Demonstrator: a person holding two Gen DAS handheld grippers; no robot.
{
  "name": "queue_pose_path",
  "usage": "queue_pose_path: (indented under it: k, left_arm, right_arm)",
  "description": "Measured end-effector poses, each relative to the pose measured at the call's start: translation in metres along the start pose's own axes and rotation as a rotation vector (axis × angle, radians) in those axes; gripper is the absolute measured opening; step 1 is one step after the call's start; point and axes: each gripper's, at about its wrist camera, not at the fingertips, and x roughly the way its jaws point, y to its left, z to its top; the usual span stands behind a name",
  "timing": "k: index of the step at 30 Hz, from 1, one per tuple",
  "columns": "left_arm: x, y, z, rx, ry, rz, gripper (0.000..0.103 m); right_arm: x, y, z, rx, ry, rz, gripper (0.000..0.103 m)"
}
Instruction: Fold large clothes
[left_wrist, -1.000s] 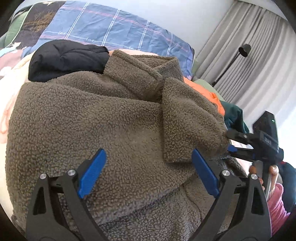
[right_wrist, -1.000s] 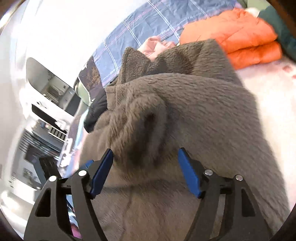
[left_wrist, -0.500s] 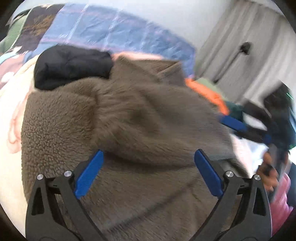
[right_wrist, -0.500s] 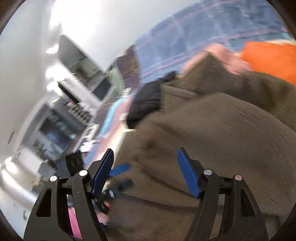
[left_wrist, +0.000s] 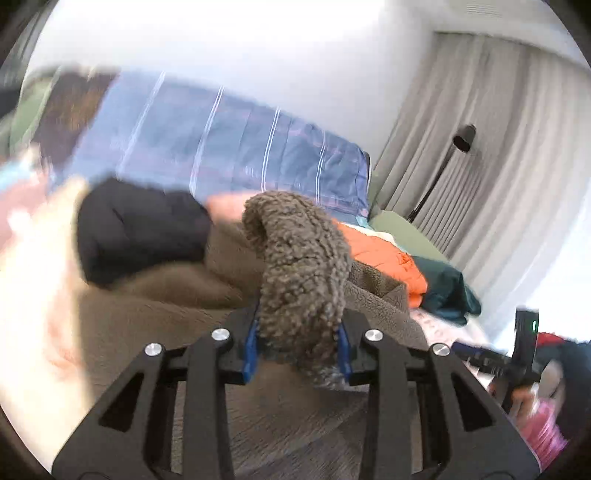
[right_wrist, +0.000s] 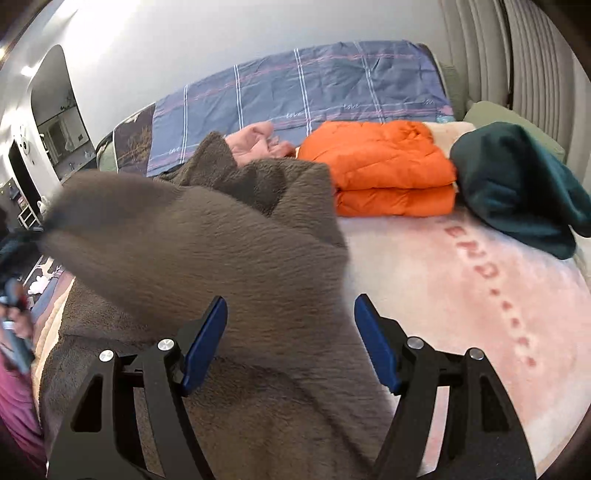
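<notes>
A large brown fleece jacket (right_wrist: 236, 251) lies on the bed; it also fills the lower left wrist view (left_wrist: 155, 306). My left gripper (left_wrist: 297, 347) is shut on a thick fold of the fleece (left_wrist: 299, 258), which rises up out of the jaws above the rest of the jacket. My right gripper (right_wrist: 291, 343) is open, its jaws wide apart over the jacket's right edge, with fleece between them but not pinched. The right gripper also shows at the right edge of the left wrist view (left_wrist: 491, 358).
A folded orange jacket (right_wrist: 384, 170) and a dark green garment (right_wrist: 517, 184) lie at the back right on a pink blanket (right_wrist: 461, 288). A black garment (left_wrist: 136, 232) lies behind the fleece. A blue plaid pillow (right_wrist: 314, 88) lines the wall. Curtains (left_wrist: 480, 147) hang at right.
My left gripper has shut on a fold of the fleece and lifted it. My right gripper has swung right, staying open, and now sees the orange and green clothes.
</notes>
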Motion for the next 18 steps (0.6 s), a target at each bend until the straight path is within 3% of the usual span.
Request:
queue_pose_path:
  k: [1,2,3,4,6,8,11,14,16,17,18]
  left_arm:
    - [-0.011,0.000,-0.007,0.040,0.010,0.039,0.041]
    - [-0.017,0.003,-0.017,0.062,0.028,0.076,0.053]
    - [-0.017,0.007,-0.027,0.083,0.057,0.118,0.072]
    - [-0.014,0.014,-0.044,0.110,0.103,0.184,0.076]
    - [-0.009,0.027,-0.066,0.116,0.167,0.251,0.077]
    - [-0.006,0.045,-0.079,0.032,0.216,0.233,0.081]
    - [0.004,0.057,-0.072,-0.025,0.217,0.250,0.082]
    - [0.028,0.058,-0.059,-0.052,0.245,0.222,0.083]
    - [0.048,0.059,-0.058,-0.055,0.292,0.225,0.074]
    - [0.056,0.055,-0.061,-0.040,0.312,0.226,0.048]
    - [0.064,0.050,-0.060,-0.013,0.324,0.231,0.038]
  right_arm:
    - [-0.001,-0.002,-0.001,-0.002,0.002,0.003,0.074]
    - [0.000,-0.003,-0.001,-0.008,0.011,0.007,0.074]
    - [0.001,-0.002,-0.002,-0.015,0.020,0.006,0.074]
    - [0.006,-0.002,-0.004,-0.023,0.034,-0.002,0.075]
    - [0.013,-0.001,-0.003,-0.021,0.054,-0.006,0.075]
    - [0.017,0.000,-0.001,-0.001,0.068,0.005,0.075]
    - [0.020,0.002,0.019,0.034,0.048,0.020,0.075]
    - [0.033,0.002,0.053,0.068,0.049,-0.004,0.075]
    - [0.051,0.003,0.076,0.058,0.057,-0.064,0.075]
    - [0.062,0.003,0.083,0.052,0.074,-0.082,0.074]
    - [0.076,0.004,0.090,0.047,0.104,-0.092,0.074]
